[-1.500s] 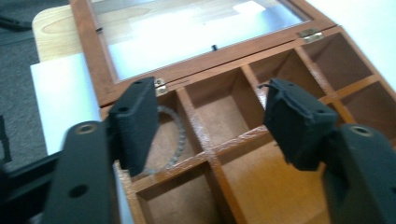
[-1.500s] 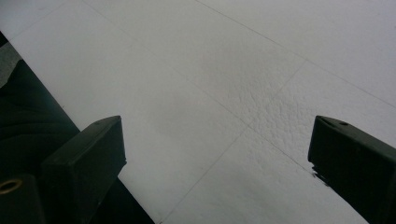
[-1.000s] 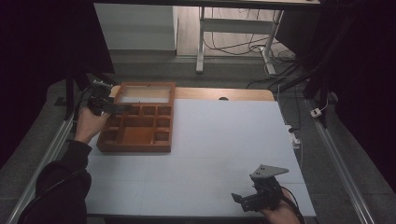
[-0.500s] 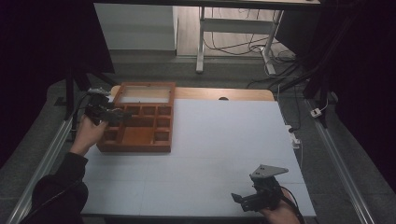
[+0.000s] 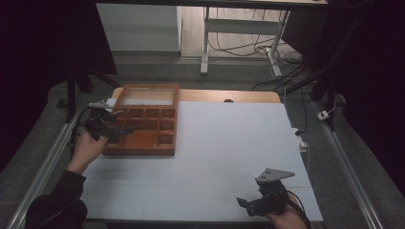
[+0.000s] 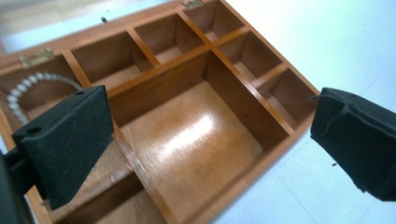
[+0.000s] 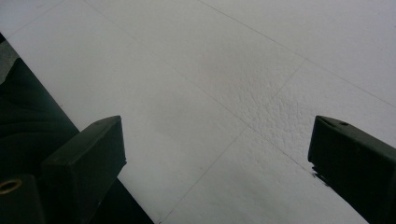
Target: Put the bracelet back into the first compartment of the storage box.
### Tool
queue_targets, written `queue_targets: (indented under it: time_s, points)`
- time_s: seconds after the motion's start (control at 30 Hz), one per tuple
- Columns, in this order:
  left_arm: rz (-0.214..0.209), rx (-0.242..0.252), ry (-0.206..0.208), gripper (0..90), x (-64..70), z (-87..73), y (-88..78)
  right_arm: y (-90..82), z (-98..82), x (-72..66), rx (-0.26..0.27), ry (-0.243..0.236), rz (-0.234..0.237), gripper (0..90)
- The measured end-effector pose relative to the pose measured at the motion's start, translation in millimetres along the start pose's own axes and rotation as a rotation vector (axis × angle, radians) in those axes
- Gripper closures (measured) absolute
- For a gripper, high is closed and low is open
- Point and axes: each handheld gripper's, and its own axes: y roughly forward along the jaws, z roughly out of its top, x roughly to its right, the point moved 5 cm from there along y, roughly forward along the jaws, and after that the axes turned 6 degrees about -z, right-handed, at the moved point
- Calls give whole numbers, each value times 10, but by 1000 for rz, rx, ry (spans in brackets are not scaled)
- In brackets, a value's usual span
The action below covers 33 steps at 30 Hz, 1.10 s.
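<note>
"What's going on at the table?"

"A person holds the left gripper (image 5: 119,133) over an open wooden box (image 5: 143,145) at the far left of the white table (image 5: 229,157). Its jaws are spread wide with nothing between them. A string of pale beads (image 6: 28,88) lies curled in a corner compartment, just past one jaw."

"And the other hand?"

"The right gripper (image 5: 246,204) rests at the near edge, well apart from the box, jaws wide and empty."

"So which step is this?"

"Probably the approach to the beads, though the box's other compartments look empty. Next, the left jaws would need to dip into that corner compartment and close on the strand."
</note>
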Motion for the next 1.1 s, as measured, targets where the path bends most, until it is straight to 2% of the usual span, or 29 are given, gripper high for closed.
queue_targets:
  time_s: [0.2,0.8,1.1]
  points:
    - [-14,-13,12,0,118,-130,-64,0,1,0,0,-1,-2,36]
    - [-82,8,25,0,460,-444,-247,3,10,-7,7,-5,-1,35]
    - [-89,20,34,0,630,-579,-388,1,15,-14,8,-11,-1,35]
